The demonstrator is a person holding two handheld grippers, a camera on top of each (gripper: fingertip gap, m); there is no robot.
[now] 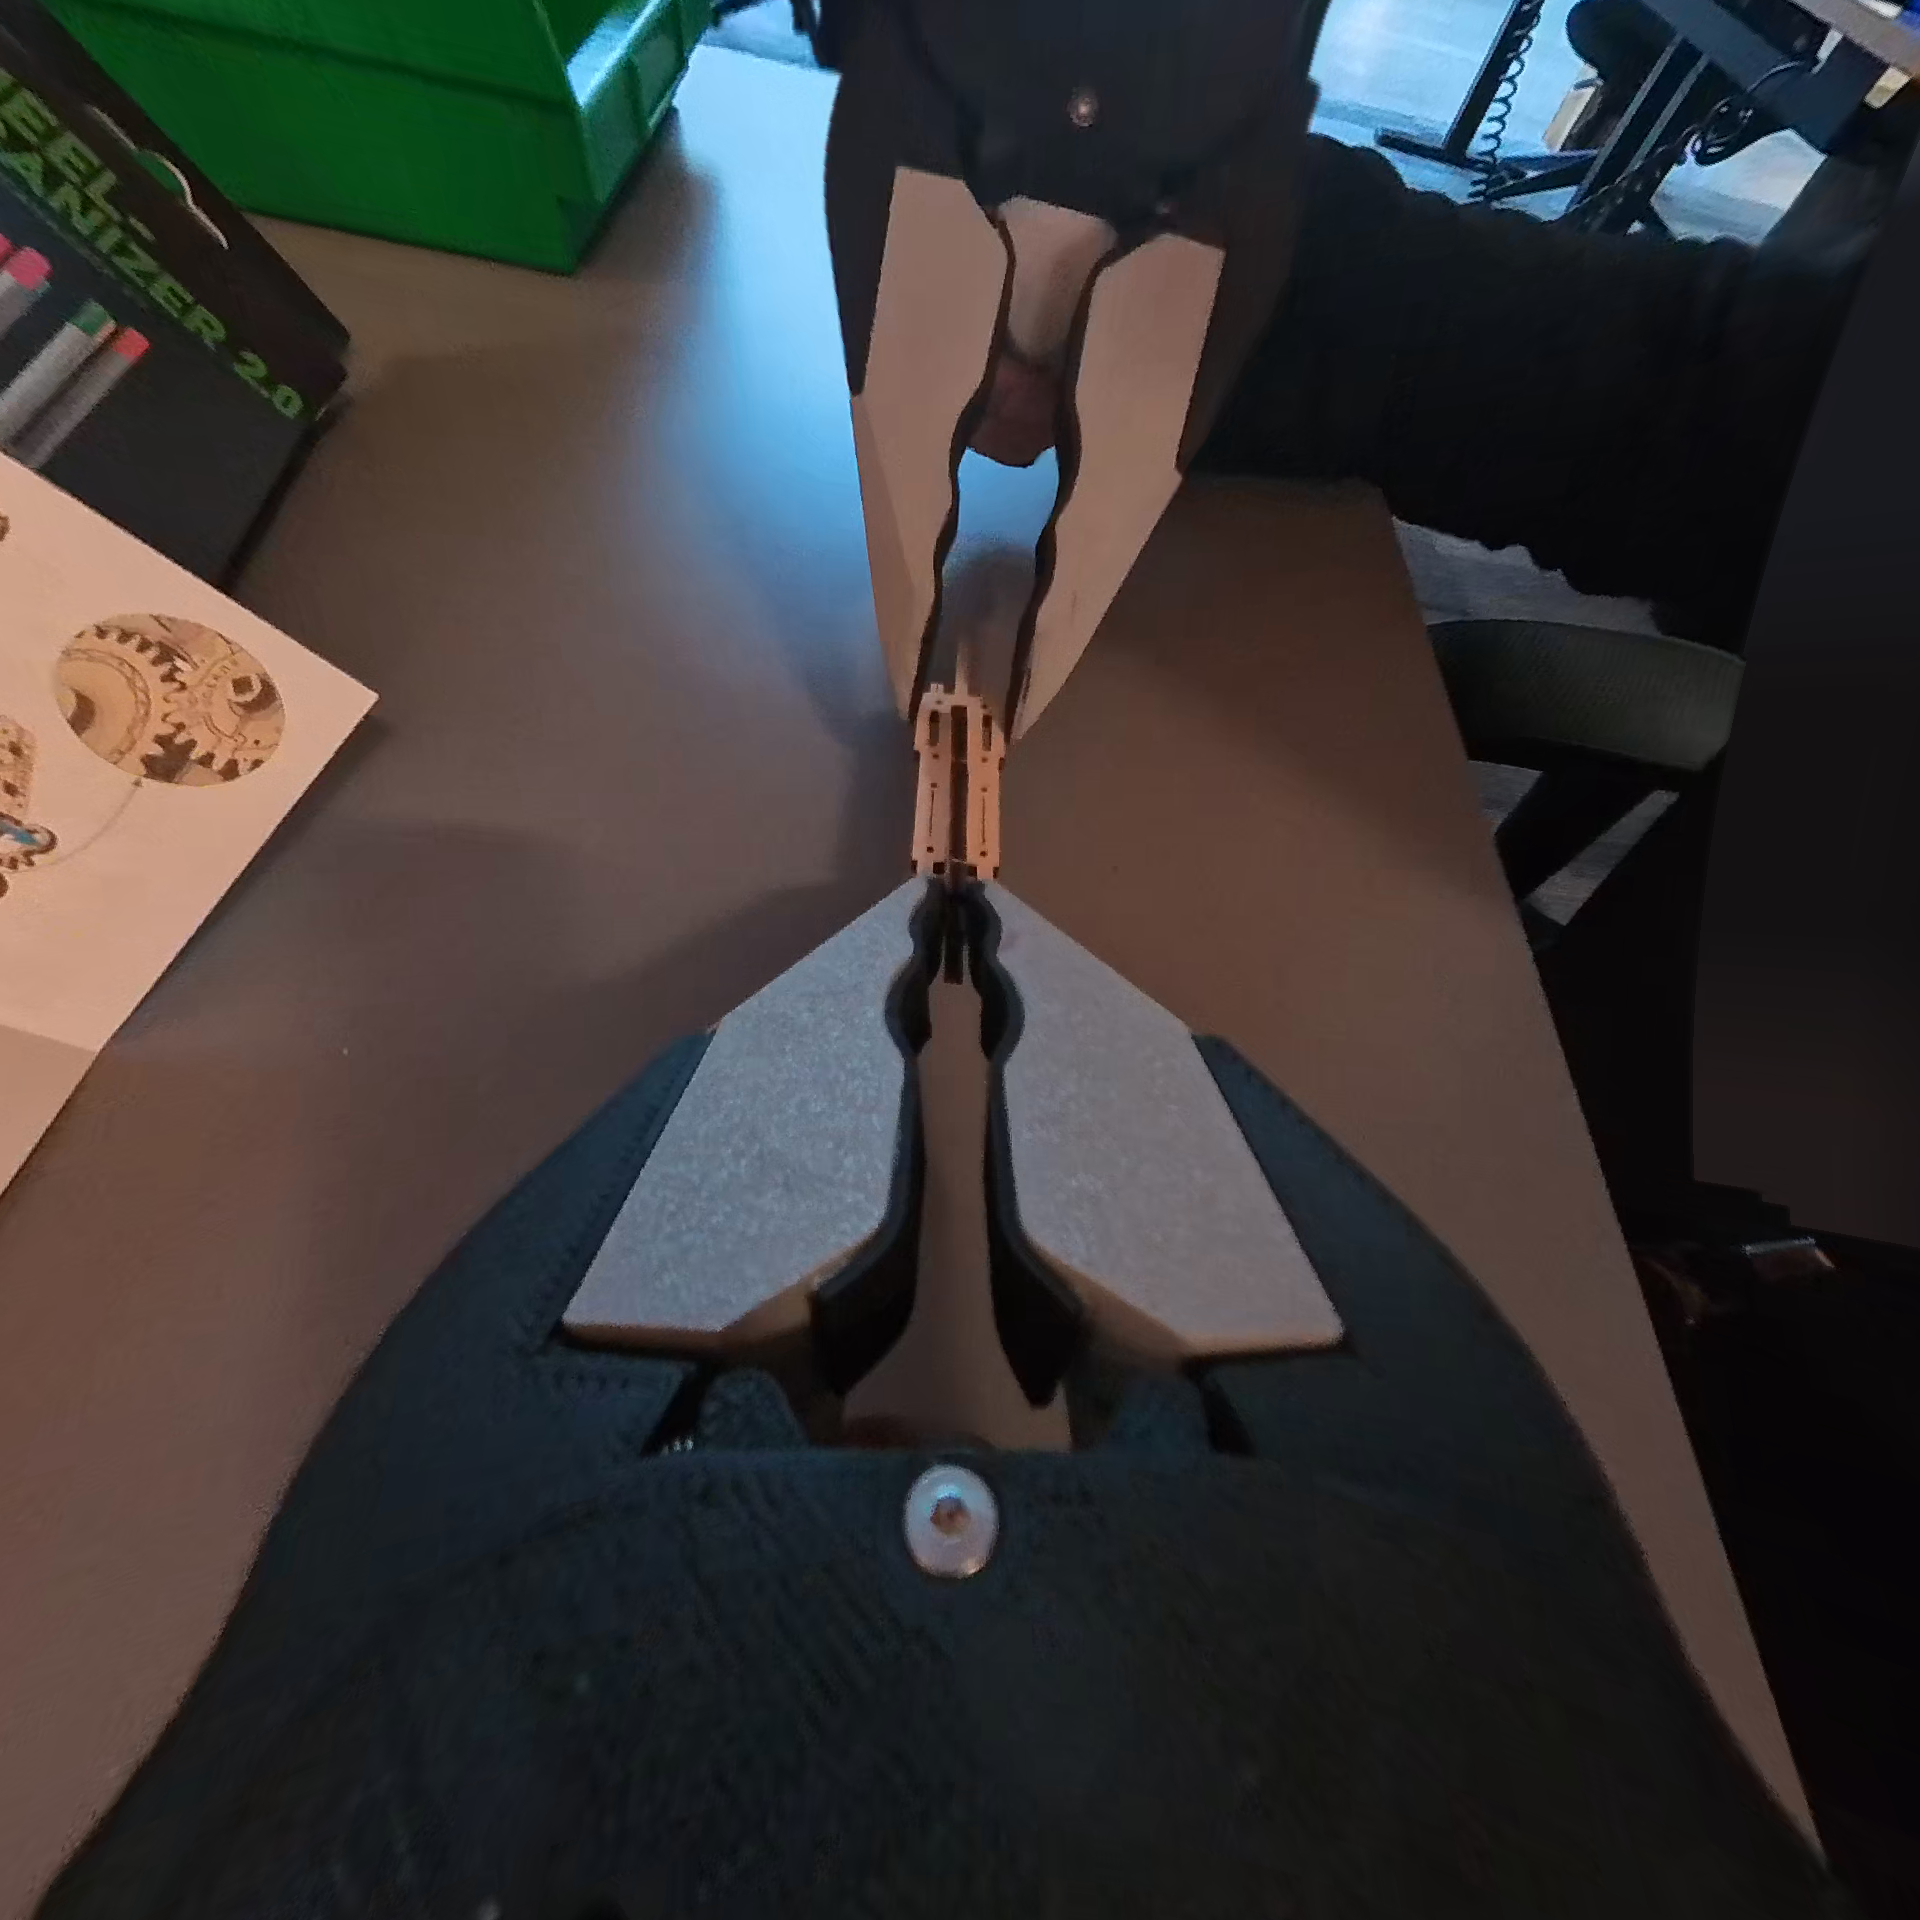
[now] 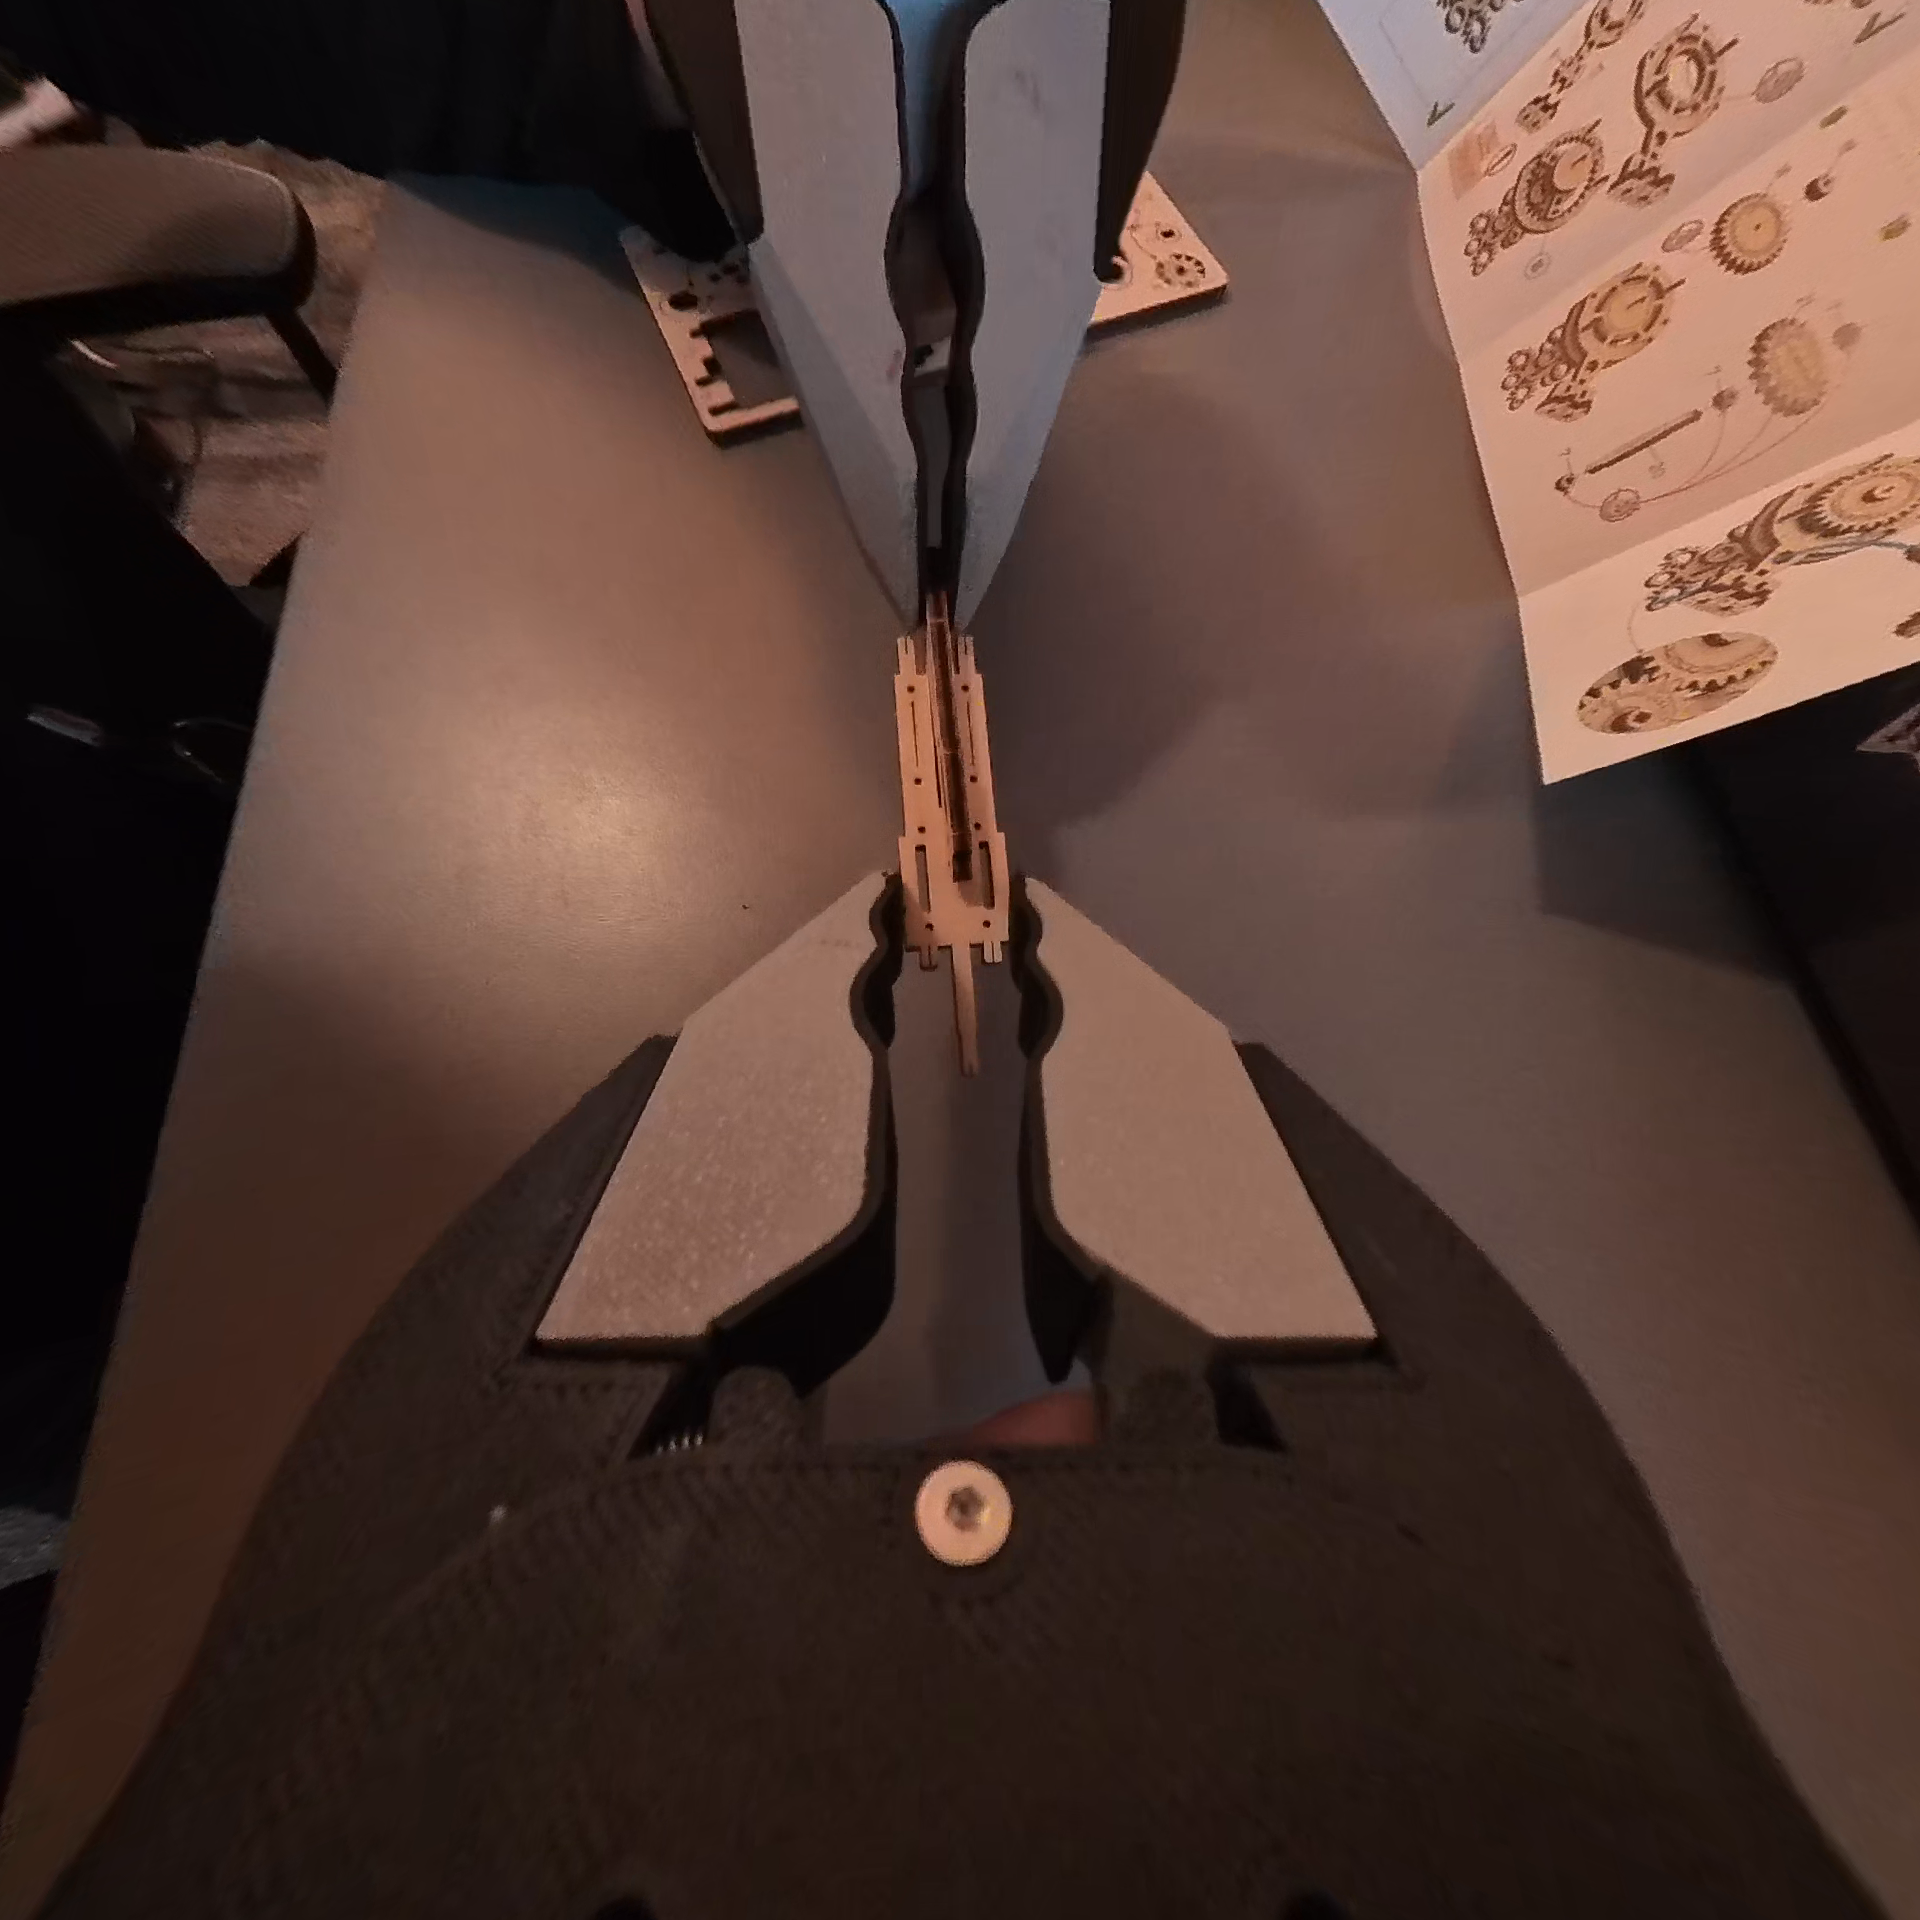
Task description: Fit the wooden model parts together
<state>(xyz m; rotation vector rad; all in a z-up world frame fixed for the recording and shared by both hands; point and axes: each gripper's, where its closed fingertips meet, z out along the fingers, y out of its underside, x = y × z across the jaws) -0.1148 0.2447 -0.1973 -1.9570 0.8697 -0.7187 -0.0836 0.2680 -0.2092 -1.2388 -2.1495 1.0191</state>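
Note:
A pale wooden model part (image 2: 914,790), two slotted plates side by side, hangs above the grey table (image 2: 499,727) between my two grippers, which face each other tip to tip. My right gripper (image 2: 954,906) is shut on the near end of this part. A thin wooden strip (image 2: 966,1023) runs down the part's middle and sticks out between my right fingers. My left gripper (image 2: 940,608) is shut on the strip's far end. In the left wrist view my left gripper (image 1: 951,899) pinches the strip, the part (image 1: 956,790) lies just beyond it, and the right gripper (image 1: 971,717) is at its far end.
A printed instruction sheet (image 2: 1714,416) lies to the right of the right wrist view; it also shows in the left wrist view (image 1: 125,790). A flat wooden parts sheet (image 2: 727,353) lies under the left gripper. A green bin (image 1: 416,114) and a black box (image 1: 135,343) stand beyond. A chair (image 1: 1579,675) stands off the table edge. One gripper's finger ends stand about 5 cm off the other's.

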